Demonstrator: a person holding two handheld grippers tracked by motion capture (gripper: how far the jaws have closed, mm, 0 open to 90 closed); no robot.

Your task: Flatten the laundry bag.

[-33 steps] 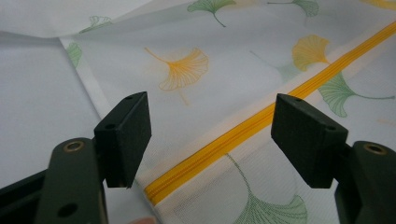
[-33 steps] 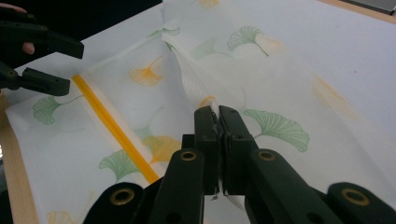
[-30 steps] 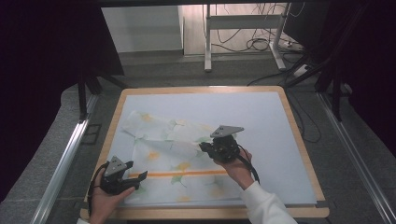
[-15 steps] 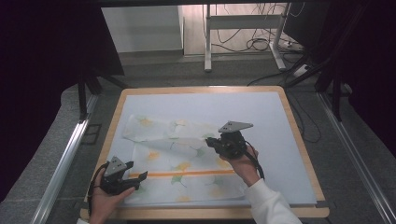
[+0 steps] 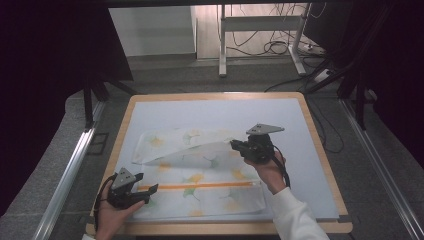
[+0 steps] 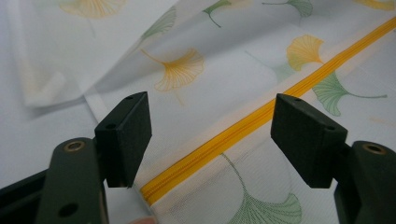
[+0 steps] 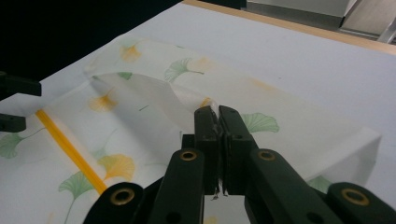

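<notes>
Pinching the top layer of the ginkgo-print cloth (image 5: 200, 175), the right gripper (image 5: 235, 144) lifts a fold (jaws clenched); the left gripper (image 5: 150, 192) rests released over the yellow zipper (image 6: 261, 116), steadying it on the table (image 5: 310, 115).

Left gripper (image 5: 146, 190) jaws spread wide, right gripper (image 5: 233, 144) jaws clamped

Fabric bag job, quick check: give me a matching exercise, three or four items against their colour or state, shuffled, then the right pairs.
Things:
1. left gripper
2. right gripper
3. zipper
4. table rim

States or colours:
A. orange-yellow stripe across the fabric bag
B. jaws wide apart over the bag
C. bare wood
D. jaws pinched on a lifted fold of the bag

Pairs: 1-B, 2-D, 3-A, 4-C
</notes>
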